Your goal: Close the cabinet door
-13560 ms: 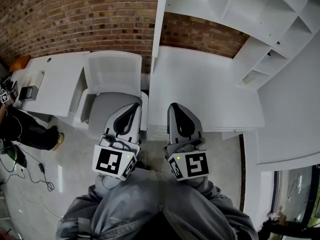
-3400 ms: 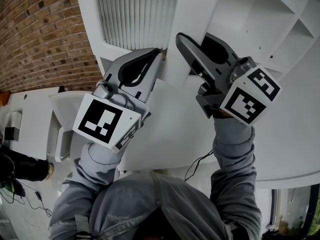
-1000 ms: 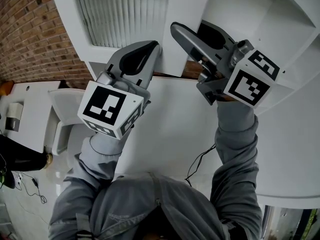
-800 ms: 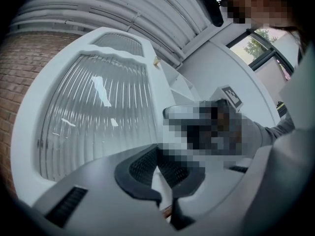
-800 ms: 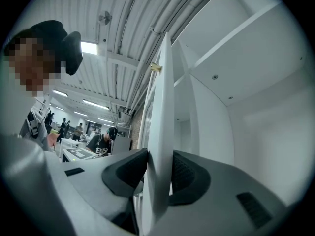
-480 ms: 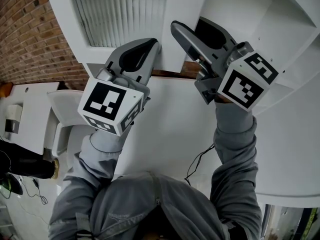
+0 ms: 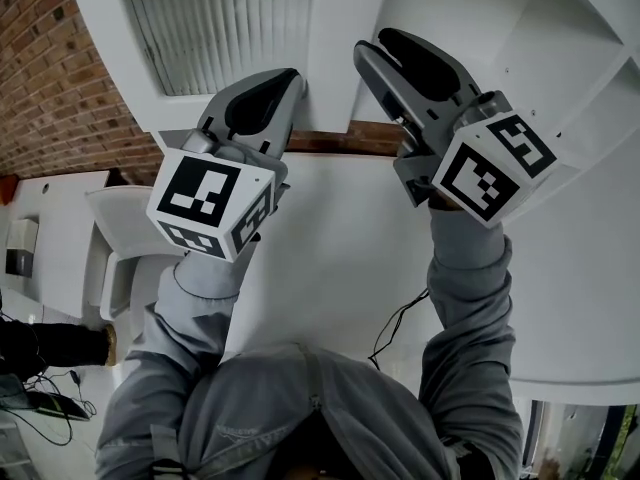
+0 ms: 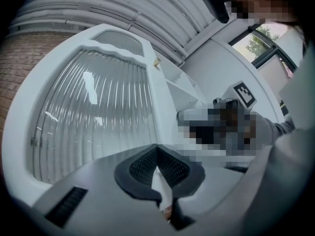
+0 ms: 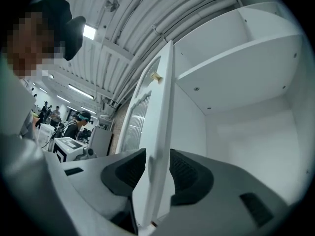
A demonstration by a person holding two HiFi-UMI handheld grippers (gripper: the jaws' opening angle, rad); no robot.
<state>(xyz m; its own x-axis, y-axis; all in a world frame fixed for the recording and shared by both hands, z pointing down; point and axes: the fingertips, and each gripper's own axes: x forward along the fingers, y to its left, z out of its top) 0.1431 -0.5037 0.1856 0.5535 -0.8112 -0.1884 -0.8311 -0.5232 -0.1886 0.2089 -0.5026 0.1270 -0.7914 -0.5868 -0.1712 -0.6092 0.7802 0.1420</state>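
Observation:
The white cabinet door (image 7: 335, 38) with a ribbed glass panel (image 7: 220, 23) stands open, edge-on in the right gripper view (image 9: 160, 132), with a small knob (image 9: 156, 76) higher up. My right gripper (image 7: 385, 43) straddles the door's free edge. Its jaws (image 9: 157, 168) are opening, with the edge between the pads and a thin gap on the left. My left gripper (image 7: 288, 76) is shut, tips against the door's lower frame beside the glass (image 8: 93, 117). In its own view the left gripper's (image 8: 157, 149) pads meet with nothing between them. The open cabinet (image 9: 246, 82) lies right of the door.
White shelves (image 7: 480, 28) fill the upper right. A white table top (image 7: 340, 258) lies below my arms, with a thin cable (image 7: 400, 318) hanging over it. A brick wall (image 7: 50, 98) and a white chair (image 7: 120, 228) are at the left. People stand far off (image 9: 81, 119).
The right gripper's jaws have spread wider round the door's edge, and it has shifted a little to the right and rolled. The left gripper stays shut at the door's frame.

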